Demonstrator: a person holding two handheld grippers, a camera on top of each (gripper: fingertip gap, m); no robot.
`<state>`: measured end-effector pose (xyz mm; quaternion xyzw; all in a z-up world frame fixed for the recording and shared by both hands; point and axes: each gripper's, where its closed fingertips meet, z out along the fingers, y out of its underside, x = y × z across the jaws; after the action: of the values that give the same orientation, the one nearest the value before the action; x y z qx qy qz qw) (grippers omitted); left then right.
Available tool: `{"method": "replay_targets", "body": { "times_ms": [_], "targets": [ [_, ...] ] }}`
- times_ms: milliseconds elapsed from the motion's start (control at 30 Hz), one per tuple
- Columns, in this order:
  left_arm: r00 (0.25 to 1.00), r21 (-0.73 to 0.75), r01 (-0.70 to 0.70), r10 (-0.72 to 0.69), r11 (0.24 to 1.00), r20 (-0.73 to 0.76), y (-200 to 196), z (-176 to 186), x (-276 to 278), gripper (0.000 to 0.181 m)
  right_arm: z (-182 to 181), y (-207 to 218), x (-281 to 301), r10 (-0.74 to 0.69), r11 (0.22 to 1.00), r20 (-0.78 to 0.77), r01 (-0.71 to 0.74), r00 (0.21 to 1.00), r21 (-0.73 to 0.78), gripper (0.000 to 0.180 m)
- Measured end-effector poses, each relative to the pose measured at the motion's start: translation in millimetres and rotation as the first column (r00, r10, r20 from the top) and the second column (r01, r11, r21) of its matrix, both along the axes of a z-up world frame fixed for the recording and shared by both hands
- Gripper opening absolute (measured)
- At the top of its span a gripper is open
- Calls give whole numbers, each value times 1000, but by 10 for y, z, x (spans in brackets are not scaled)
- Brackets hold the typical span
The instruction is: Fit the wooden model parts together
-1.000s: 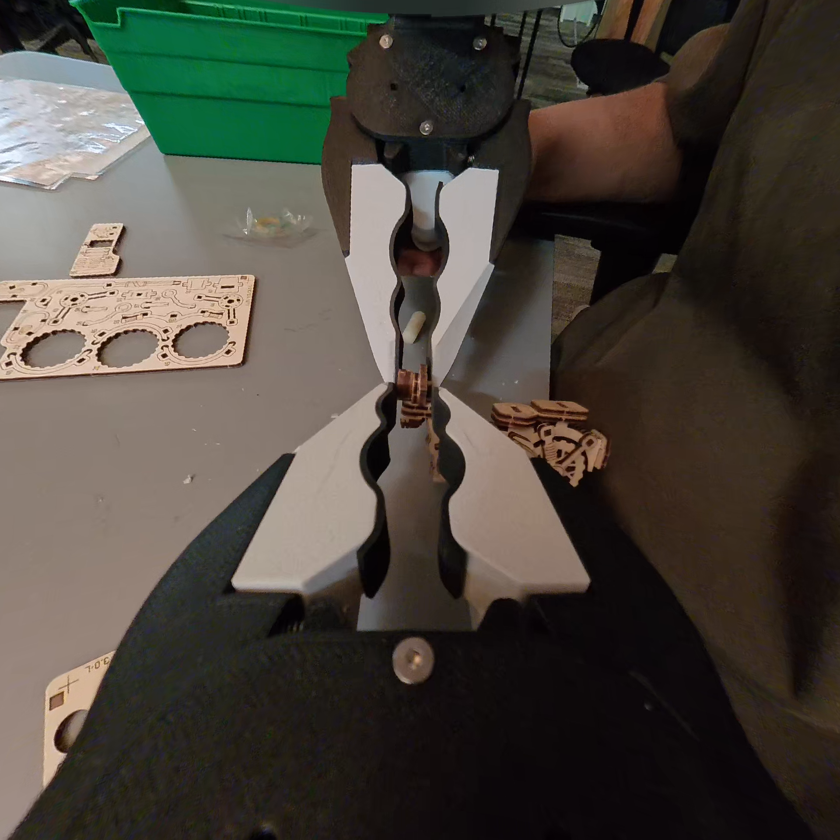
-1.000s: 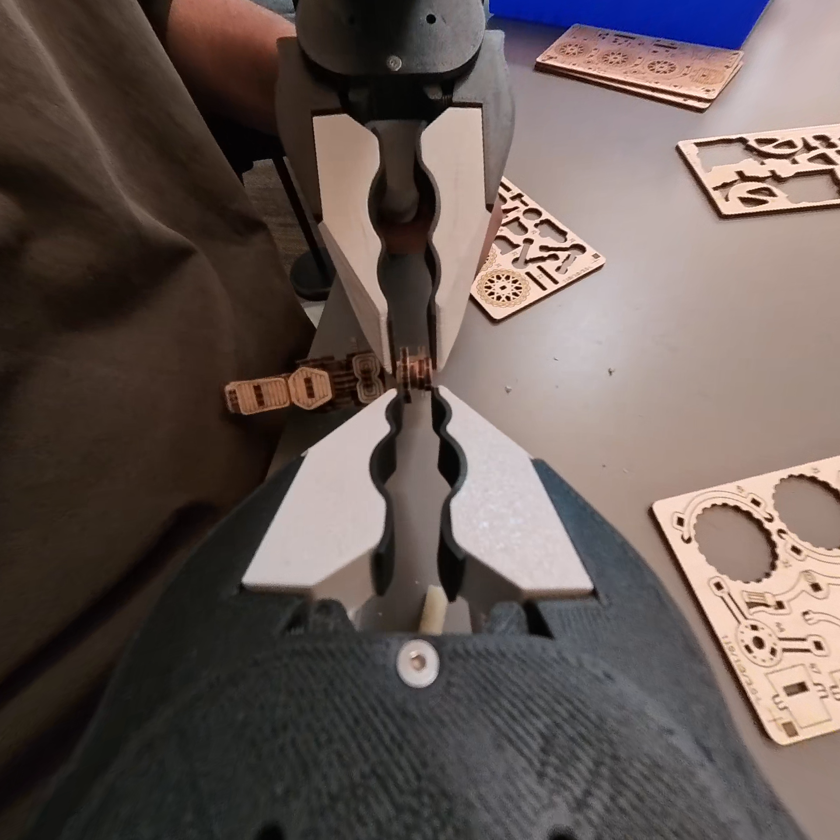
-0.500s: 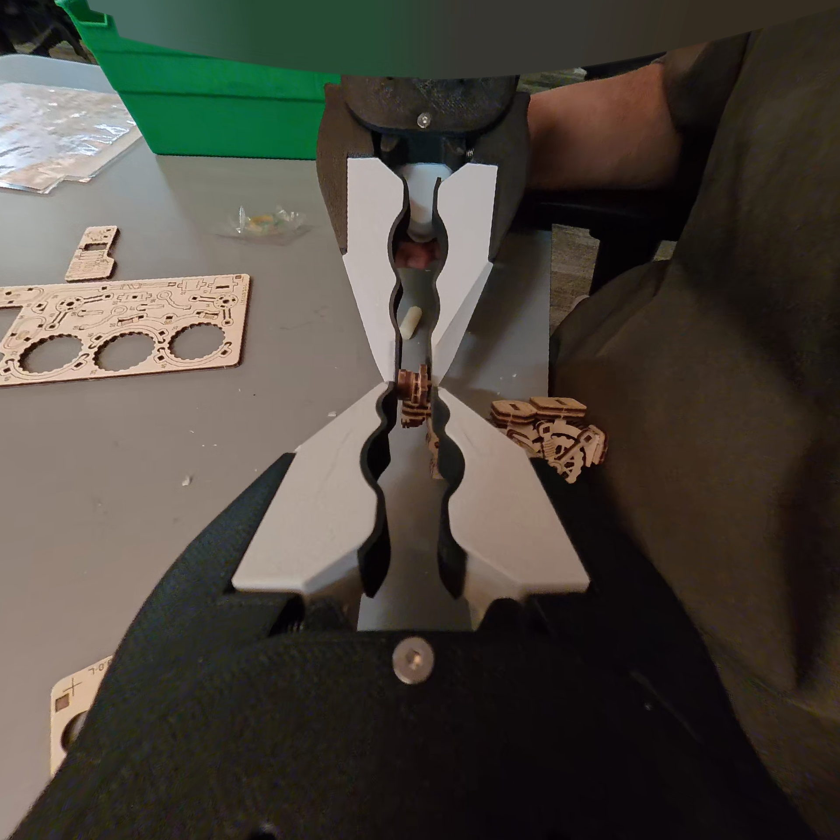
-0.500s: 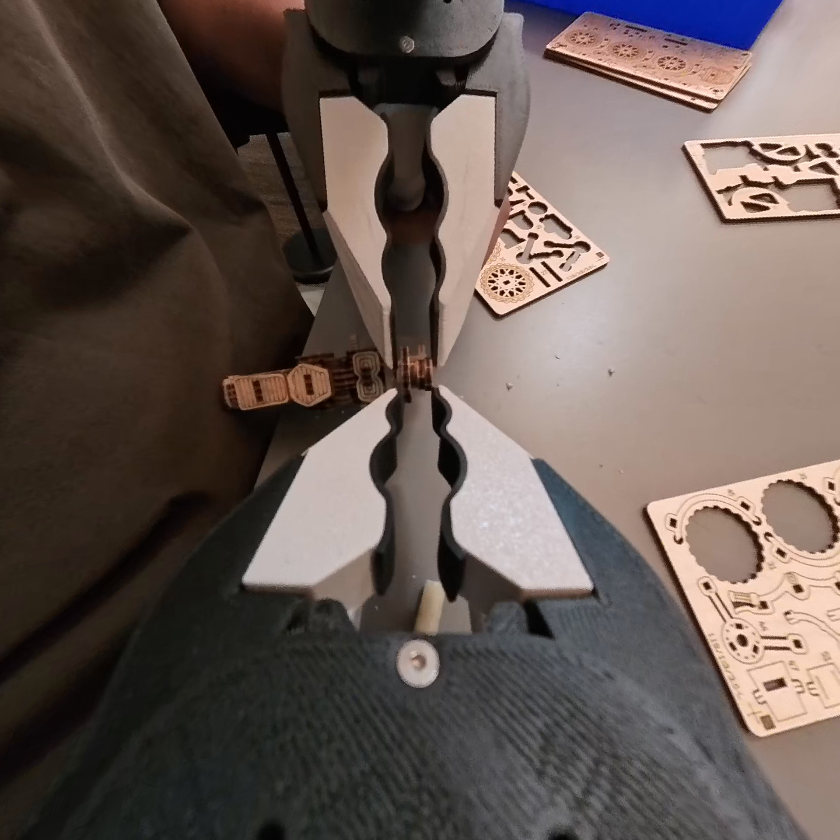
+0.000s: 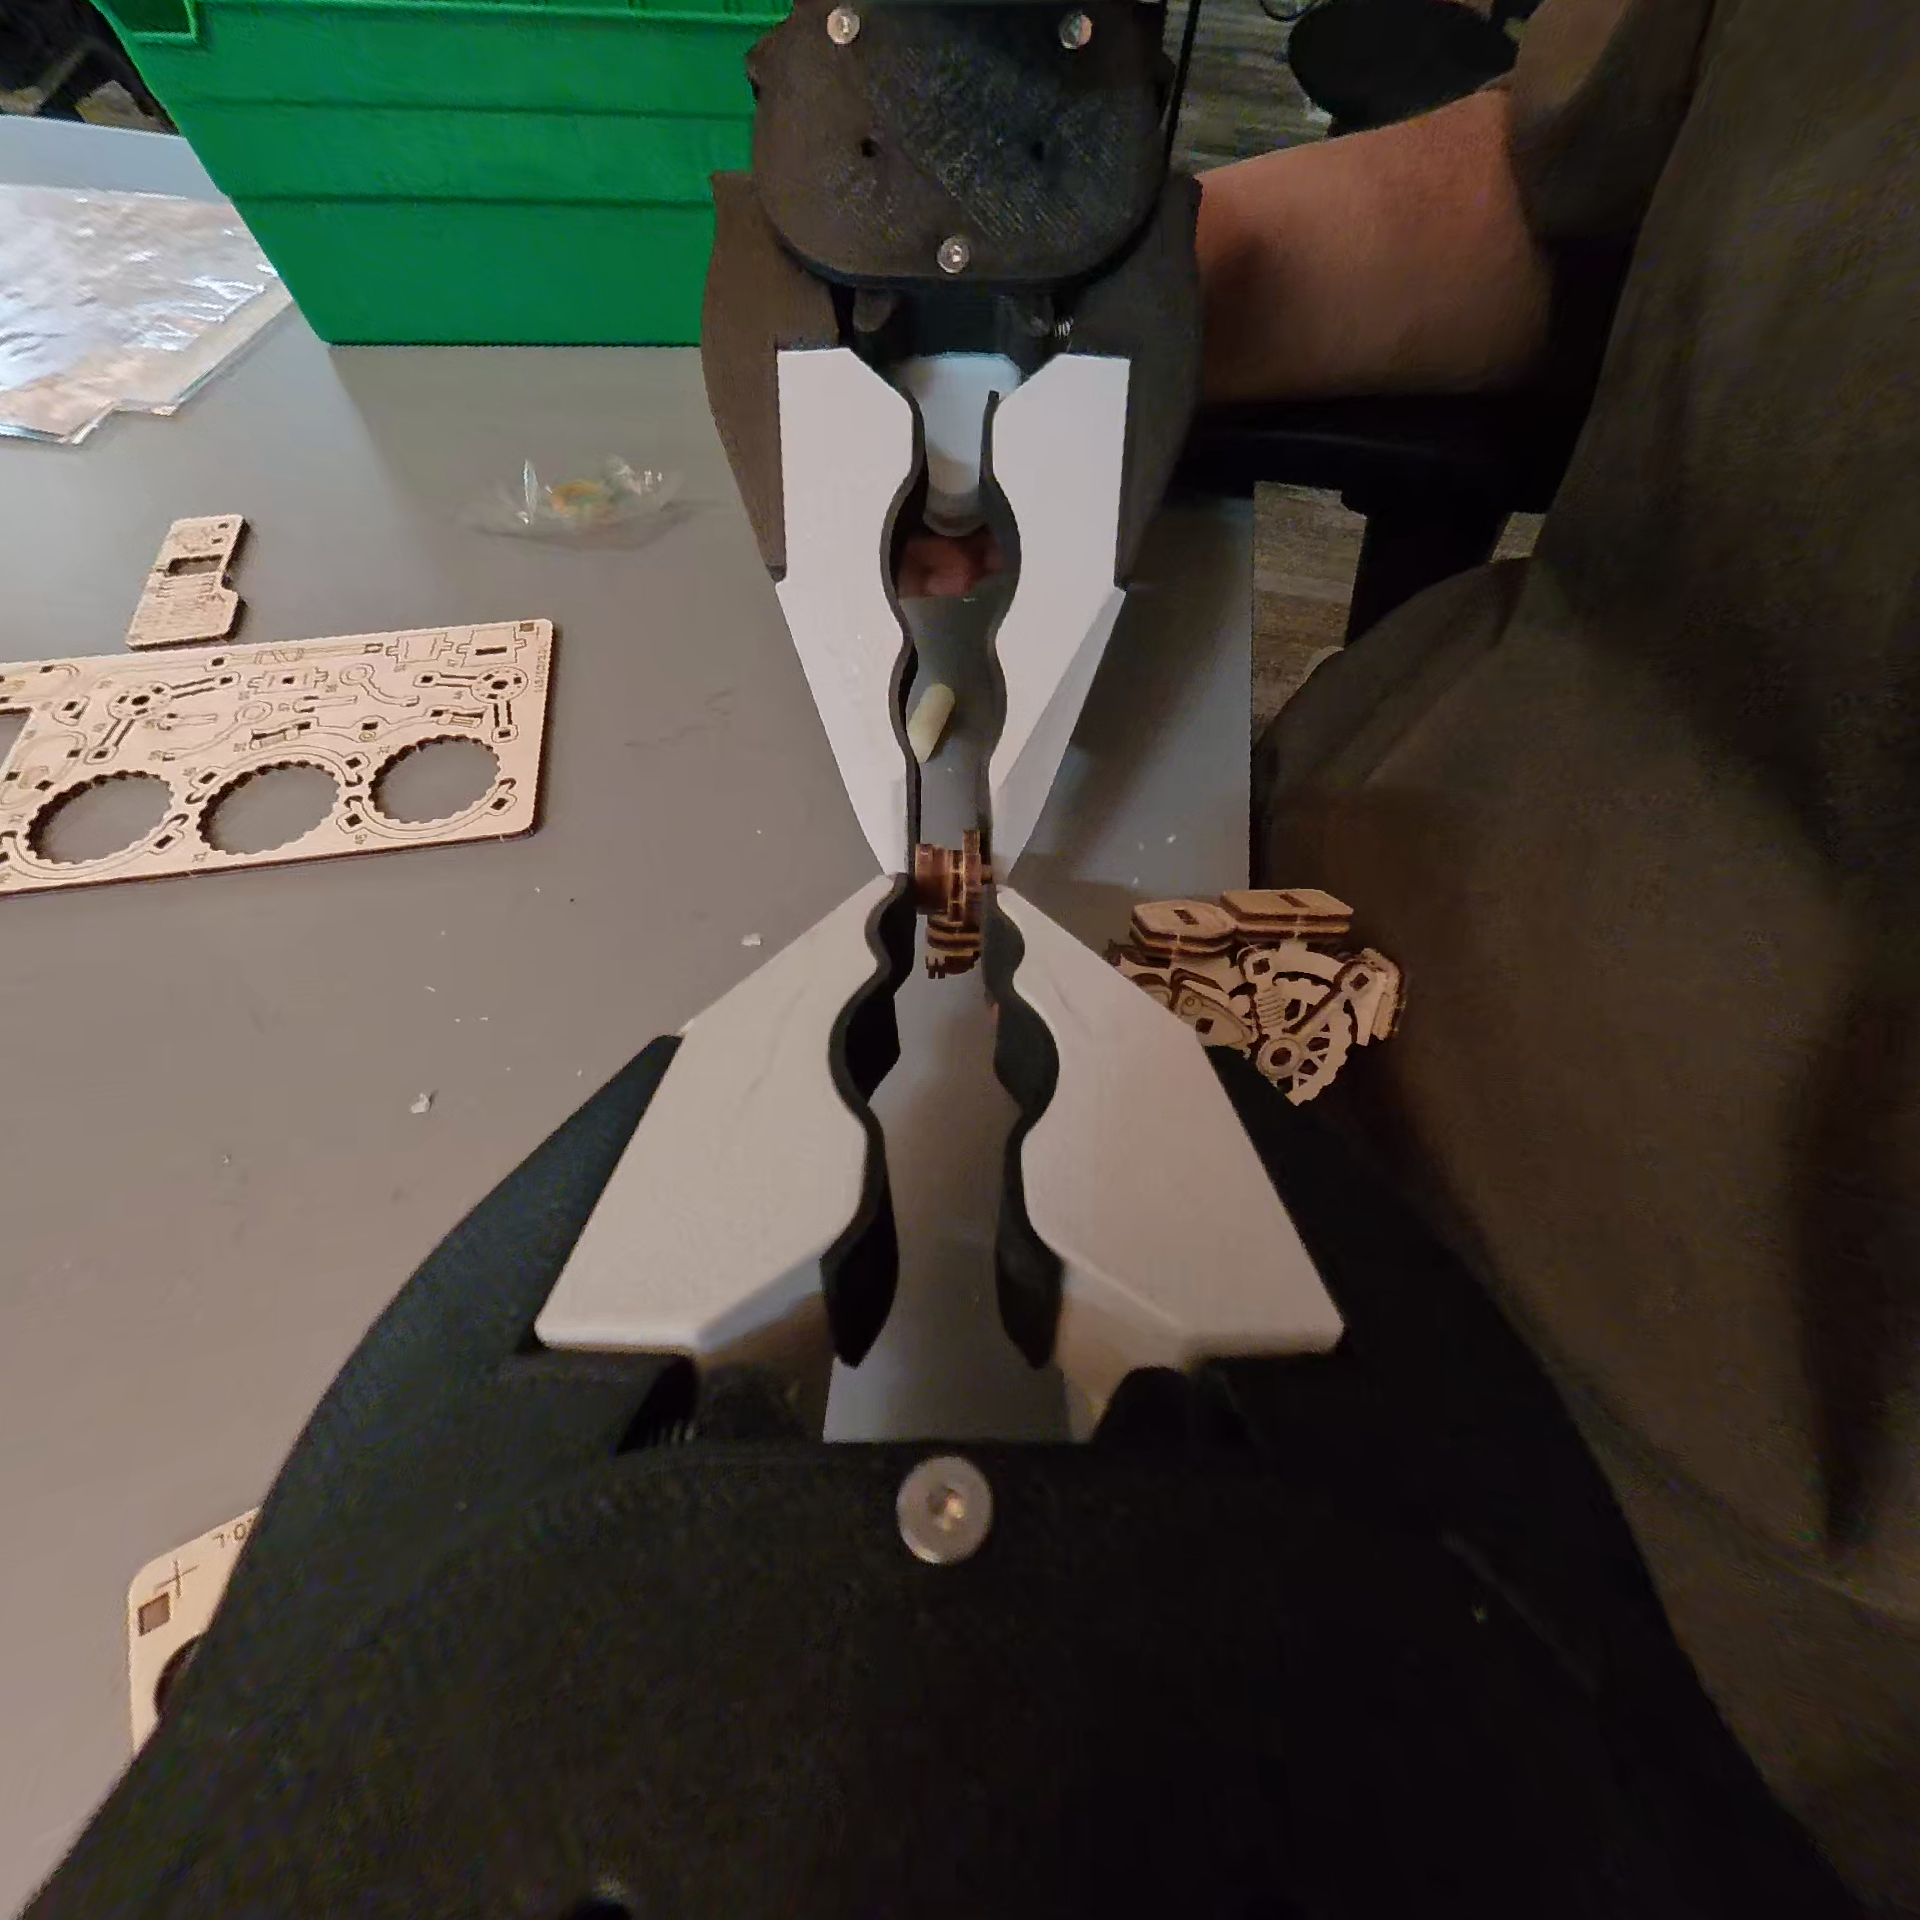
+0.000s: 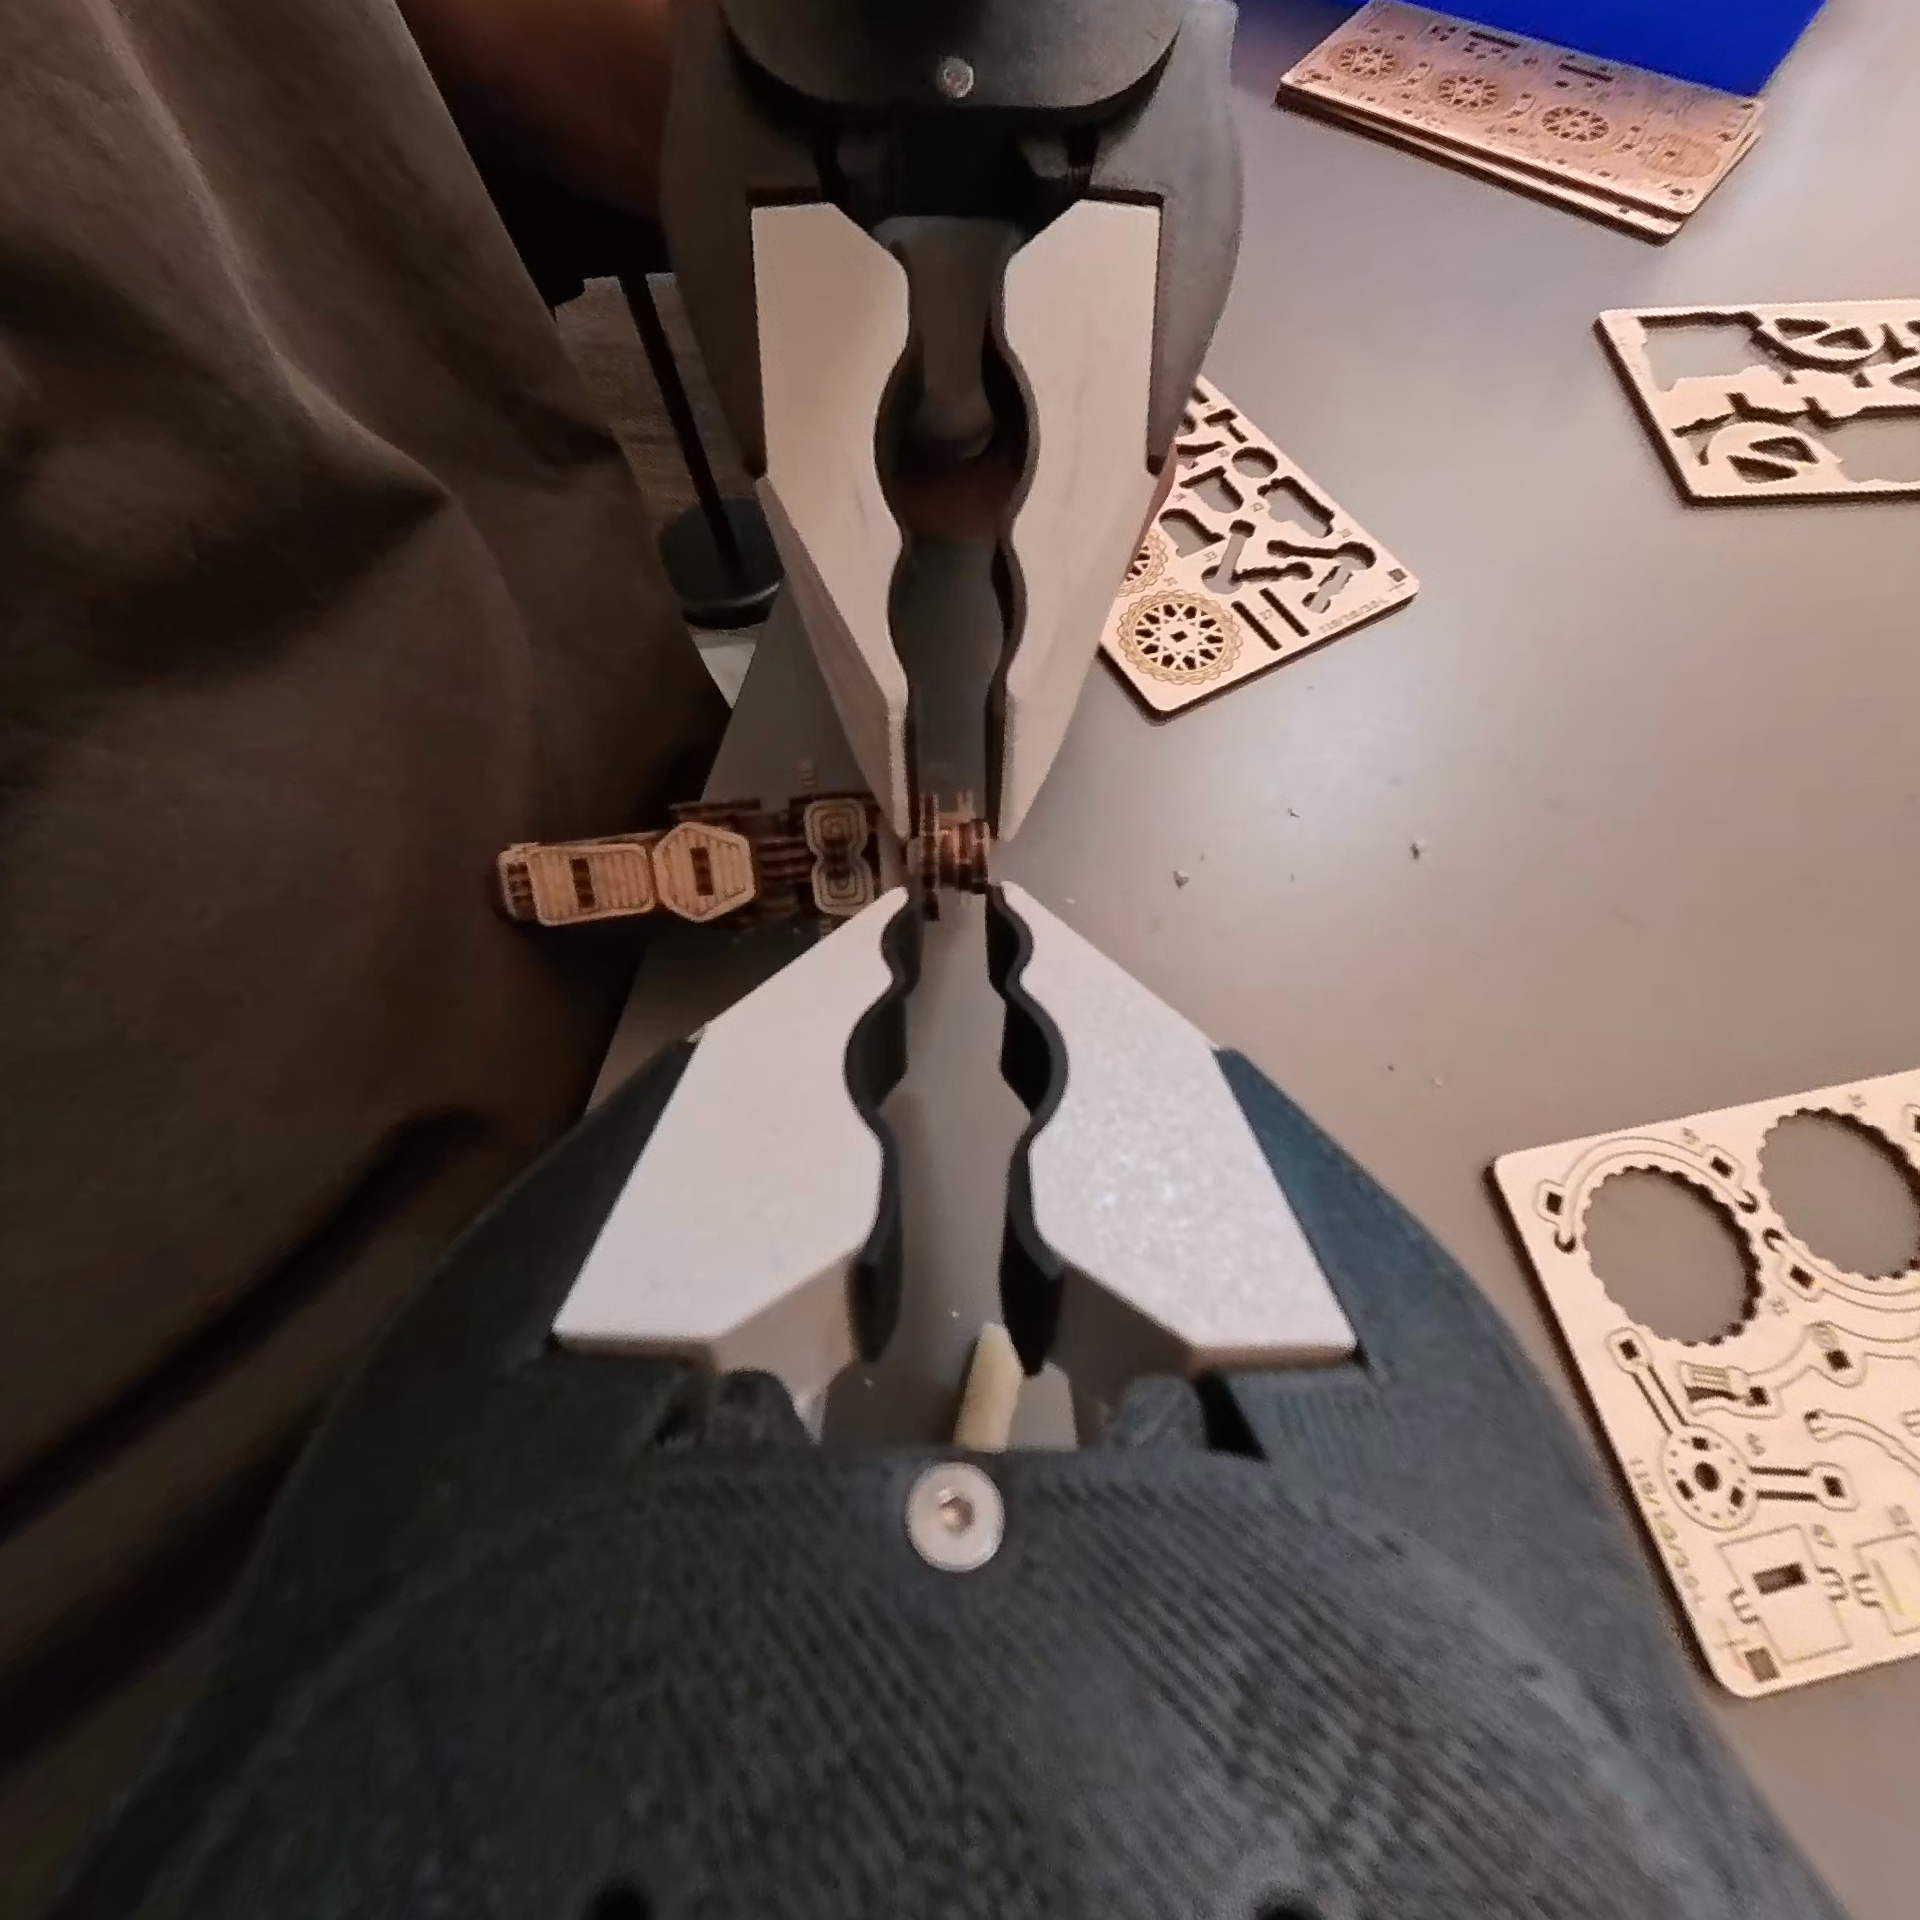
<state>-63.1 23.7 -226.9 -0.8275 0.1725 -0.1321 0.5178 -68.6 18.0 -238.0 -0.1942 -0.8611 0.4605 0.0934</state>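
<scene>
My two grippers meet tip to tip above the table's near edge. In the left wrist view my left gripper [image 5: 951,920] comes from below, my right gripper [image 5: 954,854] from above. Both are shut on a small stack of wooden gear parts [image 5: 951,896], each pinching one end. In the right wrist view my right gripper [image 6: 951,902] is below, my left gripper [image 6: 951,821] above, and the gear parts [image 6: 945,852] sit between them. A partly built wooden model [image 5: 1262,987] lies just beside the tips at the table edge and also shows in the right wrist view [image 6: 665,873].
A green bin [image 5: 468,156], a foil sheet [image 5: 104,301], a small plastic bag [image 5: 582,499] and a punched wooden sheet [image 5: 260,748] lie to one side. More wooden sheets [image 6: 1268,582] [image 6: 1766,395] [image 6: 1745,1351] lie on the table. A person's dark-shirted torso [image 5: 1610,831] is close.
Both grippers stay tip to tip on the gear parts. The views shift only slightly, with a small wobble of the right gripper's body.
</scene>
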Motion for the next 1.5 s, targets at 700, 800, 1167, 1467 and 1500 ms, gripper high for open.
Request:
{"method": "replay_targets", "body": {
  "times_ms": [700, 800, 1167, 1467, 1500],
  "targets": [
    [999, 13, -29, 28, 1000, 32, -1, 66, -81, 9, 59, -2, -64, -40, 999, -20, 40, 999, -25, 10],
    [999, 18, -26, 25, 999, 43, 4, 75, -59, 9, 79, 30, -85, -47, 998, -39, 46, 998, -31, 22],
    [999, 15, -28, 28, 999, 27, 13, 43, -54, 9, 114, -24, -44, -19, 1000, -72, 19, 997, -10, 13],
    [999, 25, -23, 21, 999, 42, 9, 72, -43, 9, 142, -25, -35, -10, 1000, -103, 9, 995, -4, 13],
    [999, 23, -20, 19, 1000, 46, 7, 72, -36, 9, 141, -26, -34, -9, 1000, -106, 9, 994, -1, 13]
  ]
}}
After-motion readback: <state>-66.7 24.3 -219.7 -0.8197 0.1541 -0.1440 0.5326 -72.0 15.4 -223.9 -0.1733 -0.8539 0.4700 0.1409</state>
